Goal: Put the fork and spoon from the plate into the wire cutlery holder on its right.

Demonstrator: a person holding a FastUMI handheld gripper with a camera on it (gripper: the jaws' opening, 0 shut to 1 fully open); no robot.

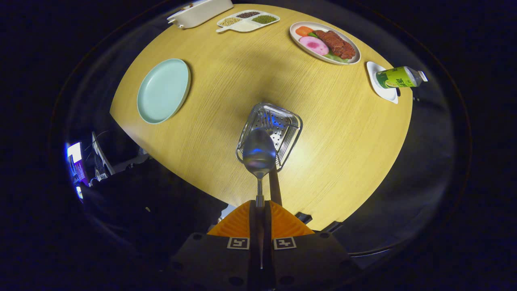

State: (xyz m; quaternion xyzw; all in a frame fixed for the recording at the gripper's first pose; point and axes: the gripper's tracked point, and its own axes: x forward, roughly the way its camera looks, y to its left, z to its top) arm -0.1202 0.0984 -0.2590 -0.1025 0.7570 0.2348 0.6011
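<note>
Spoon (pixel 259 153) held by its handle between the fingers (pixel 260 218), both pressing on it, bowl end pointing out at 12 o'clock from them. Its bowl hangs over the near rim of the holder (pixel 282 123), a shiny perforated metal basket seen from above, standing on the round wooden surface (pixel 343 133). A second dark handle (pixel 275 186) runs just right of the spoon's stem toward the holder; cannot tell whether this is the fork. Plate (pixel 163 91), pale green, lies at 10 o'clock from the holder, well apart, nothing on it. At 1 o'clock, far side, an oval dish (pixel 325 42) with meat slices, something pink and something orange. At 3 o'clock from that dish, a small white dish (pixel 381 87) with a green can (pixel 398 77) lying on its side. At 12 o'clock, far edge, a divided tray (pixel 247 20) of grains and a white lidded container (pixel 200 12).
</note>
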